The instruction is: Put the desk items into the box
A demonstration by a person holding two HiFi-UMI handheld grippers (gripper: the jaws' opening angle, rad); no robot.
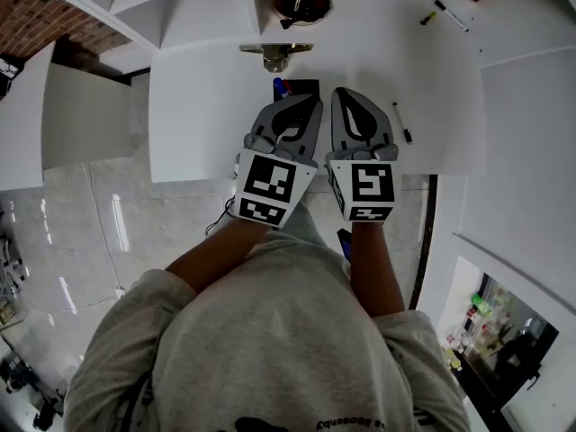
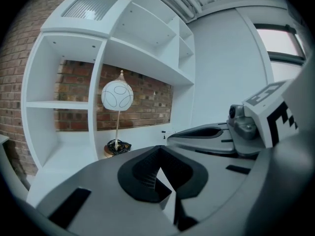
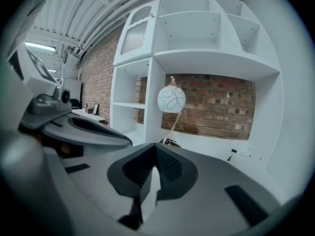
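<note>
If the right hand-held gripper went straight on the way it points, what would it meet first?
Most likely the lamp, its base right above the jaw tips; the desk may come first, since depth is unclear.

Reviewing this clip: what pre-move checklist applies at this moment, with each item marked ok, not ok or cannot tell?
1. Right gripper free to grasp: ok, jaws together with nothing between them.
2. Left gripper free: ok, jaws together and empty.
3. Desk cleared of items: not ok, a pen and a marker lie on it.
4. Box located: cannot tell, none clearly in view.
5. Lamp clear of the grippers: ok, it stands at the back.
</note>
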